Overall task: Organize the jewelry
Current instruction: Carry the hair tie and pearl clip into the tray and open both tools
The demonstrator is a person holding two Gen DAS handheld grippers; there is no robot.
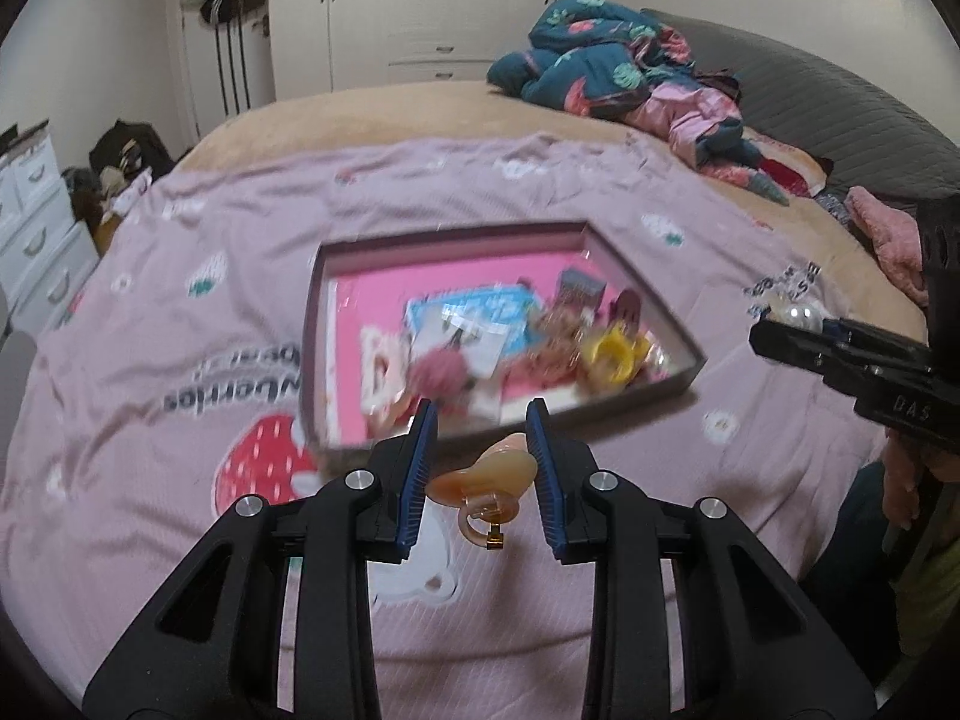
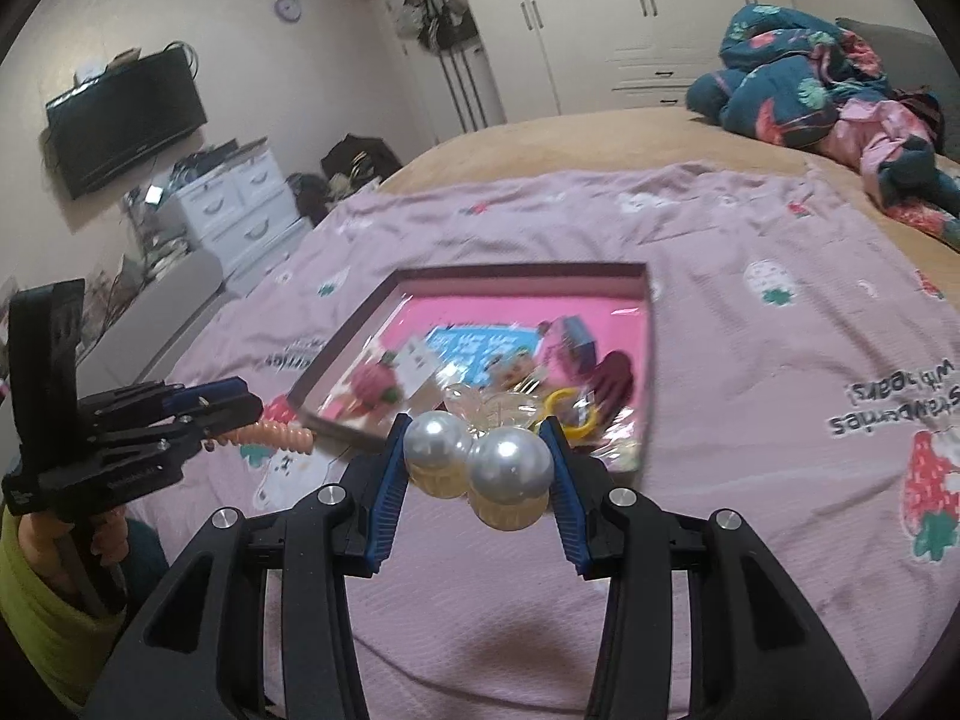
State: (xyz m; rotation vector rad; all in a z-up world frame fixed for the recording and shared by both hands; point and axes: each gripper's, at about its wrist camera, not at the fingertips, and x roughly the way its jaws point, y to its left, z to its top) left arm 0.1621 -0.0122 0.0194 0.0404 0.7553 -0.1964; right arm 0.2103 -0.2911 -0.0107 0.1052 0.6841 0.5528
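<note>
- My left gripper [image 1: 480, 450] is as closed as I see it get and pinches a peach spiral hair tie [image 1: 489, 477] between its blue pads; the coil hangs across the gap, with a small gold charm dangling below it.
- From the right wrist view, the same spiral hair tie [image 2: 282, 439] sticks out of the left gripper [image 2: 240, 402] toward the box, above the blanket.
- My right gripper [image 2: 477, 450] is partly closed on a pearl hair clip [image 2: 480, 468]: two large pearl balls on a yellowish clear base, wedged between the pads.
- In the left wrist view, the right gripper [image 1: 774, 333] comes in from the right edge, with a pearl showing at its tip.
- The open jewelry box [image 1: 696, 360] lies on the pink strawberry-print blanket [image 1: 180, 300], just ahead of both grippers; its floor is bright pink.
- Inside the box I see a heap, blurred: a yellow clip [image 1: 612, 360], a pink pom-pom [image 1: 441, 369], and a blue printed card [image 1: 480, 312].
- Both held pieces are outside the box, above the blanket on its near side.
- A hand [image 2: 108, 534] in a yellow-green sleeve grips the left tool's handle.
</note>
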